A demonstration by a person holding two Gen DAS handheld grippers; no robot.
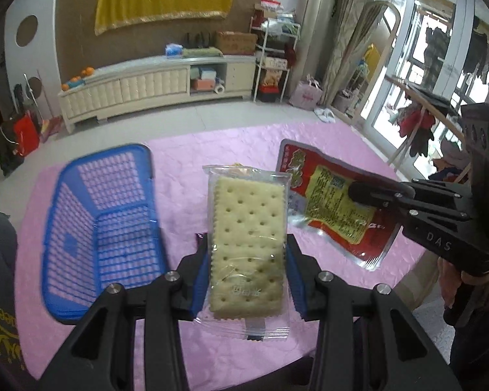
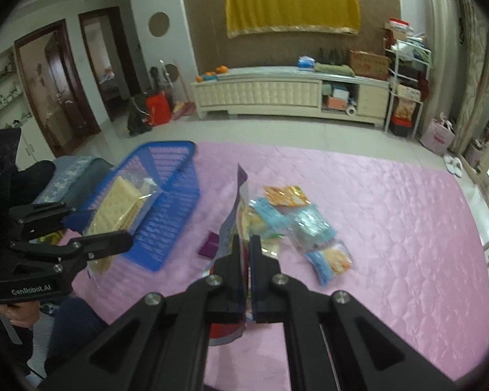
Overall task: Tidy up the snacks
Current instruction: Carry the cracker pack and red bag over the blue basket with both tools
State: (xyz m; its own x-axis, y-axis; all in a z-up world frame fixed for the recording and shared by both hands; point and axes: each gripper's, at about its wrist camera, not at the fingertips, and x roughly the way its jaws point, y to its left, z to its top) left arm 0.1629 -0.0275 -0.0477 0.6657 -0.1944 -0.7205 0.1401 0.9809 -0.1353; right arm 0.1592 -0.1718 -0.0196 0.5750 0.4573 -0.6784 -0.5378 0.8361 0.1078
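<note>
1. Your left gripper [image 1: 247,257] is clamping the cracker packet [image 1: 248,244] by its two long edges, the jaws standing part-way apart across the packet's width; the clear wrapper is hanging free above the pink cloth [image 1: 185,163].
2. Your right gripper [image 2: 247,254] is pinching shut on the red pouch [image 1: 335,202], which is showing edge-on between the pads in the right wrist view (the pads are all but meeting through the thin foil).
3. You are carrying both snacks, so I judge the step in hand to be bringing them over to the blue basket [image 1: 104,224], which is sitting empty at the left of the cloth.
4. To do it well, you should be holding both grips steady until each snack is hanging over the basket's open top, then letting go one at a time; the pouch is floppy and could be catching on the rim.
5. Both grippers are pointing forward and steeply down at the table, the left one near the basket, the right one further right.
6. The remaining small packets [image 2: 296,224] are lying in a loose heap near the middle of the cloth, and a small purple packet [image 2: 209,246] is lying just beside the basket's near corner.
</note>
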